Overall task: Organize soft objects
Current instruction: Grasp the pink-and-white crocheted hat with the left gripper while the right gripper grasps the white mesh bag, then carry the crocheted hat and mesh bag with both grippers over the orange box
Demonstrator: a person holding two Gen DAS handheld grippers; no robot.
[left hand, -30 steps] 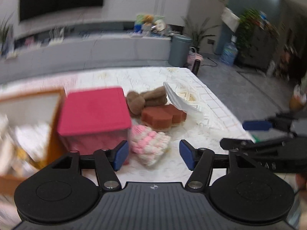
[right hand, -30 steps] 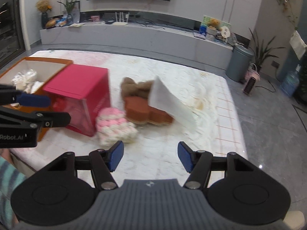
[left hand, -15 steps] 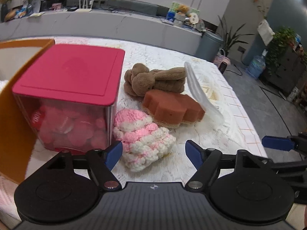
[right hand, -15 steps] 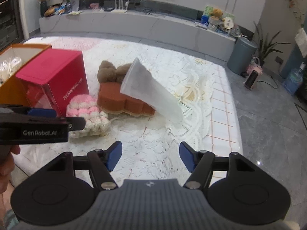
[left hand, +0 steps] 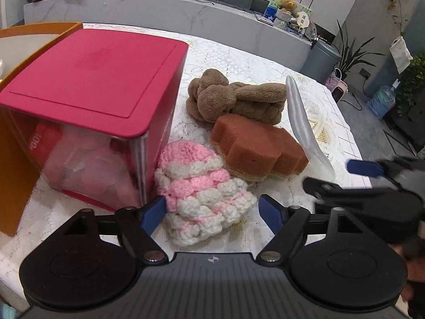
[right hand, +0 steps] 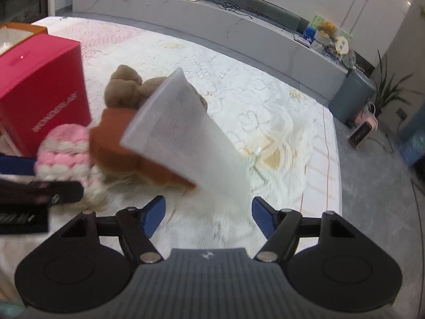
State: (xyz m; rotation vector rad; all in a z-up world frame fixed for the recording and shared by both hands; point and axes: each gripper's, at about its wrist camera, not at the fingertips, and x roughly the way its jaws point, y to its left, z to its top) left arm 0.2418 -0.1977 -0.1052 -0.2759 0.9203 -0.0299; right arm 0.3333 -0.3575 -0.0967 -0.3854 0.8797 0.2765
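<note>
Left tool [left hand: 212,211], fingers apart, straddles the pink-white knitted hat [left hand: 198,188], its long axis running near-right to far-left, crown far. Right tool [right hand: 208,212] gapes empty.

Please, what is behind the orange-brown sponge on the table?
Directly behind the orange-brown sponge lies a brown plush headband, touching it. A translucent white lid leans against the sponge's right side, hiding the cloth beneath.

Pink-white knit hat [left hand: 202,194] beside brown sponge [left hand: 255,148]
</note>
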